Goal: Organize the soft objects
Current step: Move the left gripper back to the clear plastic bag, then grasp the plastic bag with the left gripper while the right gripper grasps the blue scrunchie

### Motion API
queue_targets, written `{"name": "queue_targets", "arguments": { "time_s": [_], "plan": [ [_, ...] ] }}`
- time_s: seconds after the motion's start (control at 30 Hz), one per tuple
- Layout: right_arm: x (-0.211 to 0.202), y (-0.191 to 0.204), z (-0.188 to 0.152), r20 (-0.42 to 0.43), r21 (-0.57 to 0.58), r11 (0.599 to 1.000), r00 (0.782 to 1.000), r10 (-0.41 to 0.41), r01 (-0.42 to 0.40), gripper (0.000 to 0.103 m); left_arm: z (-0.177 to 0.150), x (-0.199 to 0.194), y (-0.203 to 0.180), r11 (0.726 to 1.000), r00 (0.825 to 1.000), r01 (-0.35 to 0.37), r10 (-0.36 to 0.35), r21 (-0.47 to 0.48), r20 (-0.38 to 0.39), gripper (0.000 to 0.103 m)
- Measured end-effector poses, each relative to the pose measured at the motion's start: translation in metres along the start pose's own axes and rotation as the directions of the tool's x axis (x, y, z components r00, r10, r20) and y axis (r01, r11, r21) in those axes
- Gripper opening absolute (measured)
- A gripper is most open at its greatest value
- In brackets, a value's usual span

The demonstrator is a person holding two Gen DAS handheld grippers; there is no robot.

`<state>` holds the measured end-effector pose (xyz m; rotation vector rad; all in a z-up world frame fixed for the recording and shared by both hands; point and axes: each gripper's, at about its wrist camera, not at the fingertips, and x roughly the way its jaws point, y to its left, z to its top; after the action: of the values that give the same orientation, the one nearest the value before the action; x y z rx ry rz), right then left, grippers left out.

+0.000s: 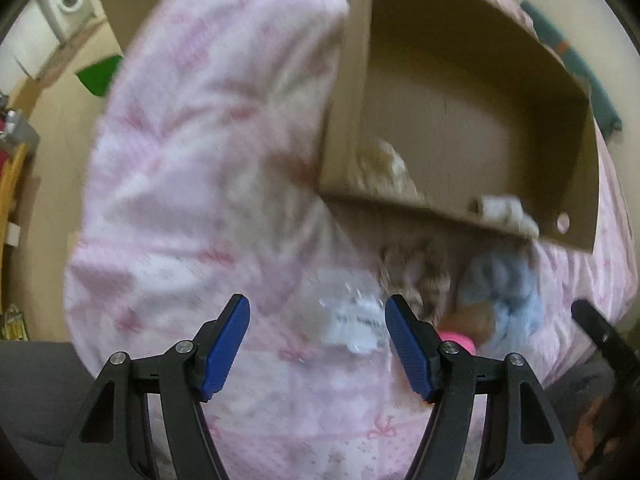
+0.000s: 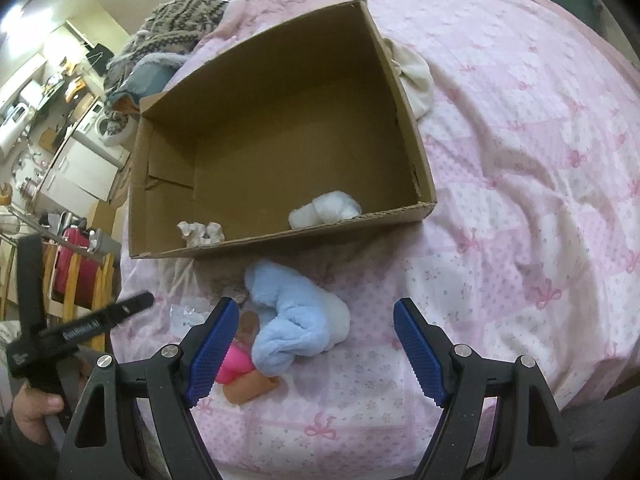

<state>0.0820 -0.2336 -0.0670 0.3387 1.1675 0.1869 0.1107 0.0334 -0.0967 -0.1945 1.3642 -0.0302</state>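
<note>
Cardboard box (image 2: 256,148) on the bed (image 2: 520,160); blue plush (image 2: 296,320) just before its near wall; both hand-held grippers, left (image 1: 318,344) and right (image 2: 316,354), gape empty; risk: pads snagging quilt, or pink toy (image 2: 234,364) beside it.

- Bed under a pink quilt (image 2: 520,160) printed with bows, filling the centre and right of the right wrist frame.
- Open cardboard box (image 2: 404,120) at centre, standing on the quilt.
- Light blue plush (image 2: 292,320) lying just below the box's near wall.
- Pink and tan soft toy (image 2: 244,376) touching the plush, lower left.
- Crinkled clear wrapper (image 2: 186,314) left of these.
- Cream cloth (image 2: 416,76) against the box's right wall.
- Patterned knit heap (image 2: 176,28) at upper left.
</note>
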Motion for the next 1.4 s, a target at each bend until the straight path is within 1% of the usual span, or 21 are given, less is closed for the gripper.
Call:
{"name": "queue_targets", "arguments": {
  "time_s": [0.07, 0.17, 0.2, 0.3, 0.37, 0.43, 0.47, 0.5, 0.57, 0.67, 0.7, 0.77, 0.9, 0.97, 1.07, 1.23, 1.3, 1.4],
  "plan": [
    [0.002, -0.001, 0.001, -0.007, 0.009, 1.0, 1.0, 0.002, -0.002, 0.084, -0.003, 0.01, -0.009, 0.999, 0.999, 0.009, -0.008, 0.031, -0.035, 0.067],
    [0.005, -0.003, 0.001, -0.016, 0.02, 1.0, 1.0, 0.001, -0.001, 0.084, -0.005, 0.023, -0.022, 0.996, 0.998, -0.017, 0.022, 0.083, -0.063, 0.067],
    [0.006, -0.003, 0.001, -0.019, 0.022, 1.0, 1.0, 0.0, 0.0, 0.084, -0.007, 0.031, -0.025, 0.995, 0.996, -0.023, 0.031, 0.096, -0.084, 0.067],
    [0.008, -0.005, 0.002, -0.027, 0.025, 1.0, 1.0, -0.003, 0.004, 0.084, -0.008, 0.044, -0.029, 0.994, 0.991, -0.026, 0.039, 0.104, -0.127, 0.067],
    [0.009, -0.006, 0.002, -0.028, 0.029, 1.0, 1.0, -0.008, 0.008, 0.084, -0.008, 0.046, -0.029, 0.994, 0.991, -0.036, 0.049, 0.106, -0.123, 0.066],
    [0.01, -0.007, 0.002, -0.031, 0.035, 0.999, 0.999, -0.008, 0.009, 0.084, -0.007, 0.045, -0.028, 0.993, 0.992, -0.031, 0.043, 0.11, -0.116, 0.054],
    [0.01, -0.007, 0.002, -0.032, 0.036, 0.999, 0.999, -0.007, 0.008, 0.084, -0.007, 0.045, -0.028, 0.994, 0.993, -0.027, 0.04, 0.11, -0.114, 0.045],
    [0.011, -0.007, 0.002, -0.033, 0.036, 0.999, 0.999, -0.007, 0.008, 0.084, -0.007, 0.044, -0.027, 0.994, 0.993, -0.024, 0.036, 0.108, -0.112, 0.039],
    [0.012, -0.006, 0.003, -0.034, 0.032, 0.999, 0.999, -0.009, 0.01, 0.084, -0.007, 0.041, -0.024, 0.994, 0.994, -0.024, 0.035, 0.104, -0.108, 0.033],
    [0.014, -0.005, 0.002, -0.038, 0.026, 1.0, 0.999, -0.015, 0.016, 0.084, -0.006, 0.035, -0.017, 0.997, 0.994, -0.001, 0.009, 0.082, -0.106, 0.029],
    [0.014, -0.005, 0.002, -0.038, 0.026, 1.0, 0.999, -0.015, 0.016, 0.084, -0.005, 0.033, -0.011, 0.997, 0.994, 0.007, 0.001, 0.076, -0.106, 0.025],
    [0.014, -0.005, 0.002, -0.039, 0.026, 0.999, 0.999, -0.018, 0.019, 0.084, -0.008, 0.022, -0.007, 0.998, 0.996, 0.022, -0.016, 0.064, -0.09, 0.023],
    [0.013, -0.006, 0.002, -0.036, 0.032, 0.999, 0.999, -0.013, 0.015, 0.084, -0.017, -0.003, -0.005, 0.997, 0.999, 0.016, -0.013, 0.078, -0.042, 0.022],
    [0.01, -0.007, 0.002, -0.03, 0.039, 0.999, 1.0, 0.001, 0.0, 0.084, -0.021, -0.018, -0.006, 0.996, 1.0, 0.023, -0.021, 0.09, -0.015, 0.022],
    [0.008, -0.009, 0.001, -0.028, 0.052, 0.998, 0.999, 0.027, -0.026, 0.084, -0.028, -0.032, -0.01, 0.995, 1.0, 0.01, -0.013, 0.101, 0.02, 0.022],
    [0.015, -0.009, -0.001, -0.07, 0.081, 0.993, 0.994, 0.089, -0.083, 0.084, -0.039, -0.044, -0.018, 0.994, 0.999, 0.012, -0.017, 0.113, 0.049, 0.022],
    [0.021, -0.008, -0.001, -0.097, 0.091, 0.993, 0.991, 0.091, -0.082, 0.084, -0.039, -0.043, -0.02, 0.993, 0.998, 0.002, -0.009, 0.117, 0.059, 0.022],
    [0.038, -0.007, -0.002, -0.154, 0.107, 0.992, 0.984, 0.085, -0.069, 0.084, -0.037, -0.041, -0.019, 0.995, 0.998, 0.013, -0.018, 0.1, 0.055, 0.022]
  ]
}}
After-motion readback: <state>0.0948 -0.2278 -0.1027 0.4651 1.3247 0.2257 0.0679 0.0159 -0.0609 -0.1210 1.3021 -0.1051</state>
